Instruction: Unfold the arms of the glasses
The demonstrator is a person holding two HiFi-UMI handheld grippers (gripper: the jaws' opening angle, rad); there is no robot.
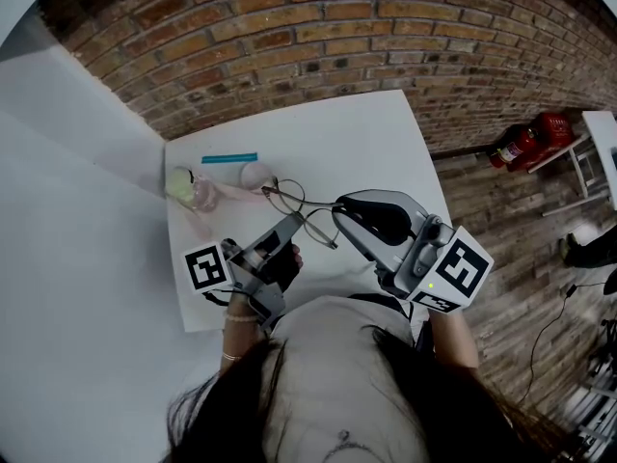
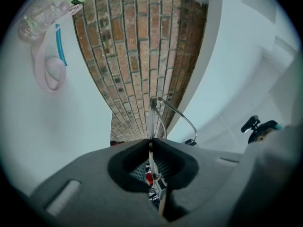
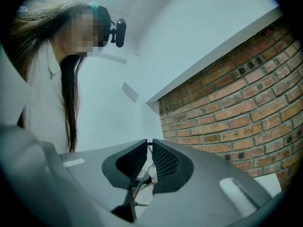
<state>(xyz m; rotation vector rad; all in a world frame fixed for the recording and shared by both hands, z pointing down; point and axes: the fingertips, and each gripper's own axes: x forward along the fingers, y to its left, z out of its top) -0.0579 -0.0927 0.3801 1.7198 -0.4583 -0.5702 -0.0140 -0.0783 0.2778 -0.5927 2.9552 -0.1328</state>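
Observation:
Thin wire-rimmed glasses [image 1: 287, 199] hang above the white table [image 1: 376, 143], held between both grippers. My left gripper [image 1: 293, 224] comes in from the lower left and is shut on the frame. In the left gripper view the rim and one curved arm [image 2: 176, 112] rise out of the closed jaws of this gripper [image 2: 151, 143]. My right gripper [image 1: 338, 210] comes in from the right, shut on a thin part of the glasses. In the right gripper view that gripper [image 3: 149, 144] pinches the wire, and a lens [image 3: 144, 193] shows below the pads.
A pink bottle with a green cap [image 1: 193, 190], a pink strap with a round lid [image 1: 254, 176] and a teal stick [image 1: 229, 158] lie at the table's far left. A brick wall [image 1: 386, 37] stands behind. A red fire extinguisher [image 1: 525, 143] sits on the floor at right.

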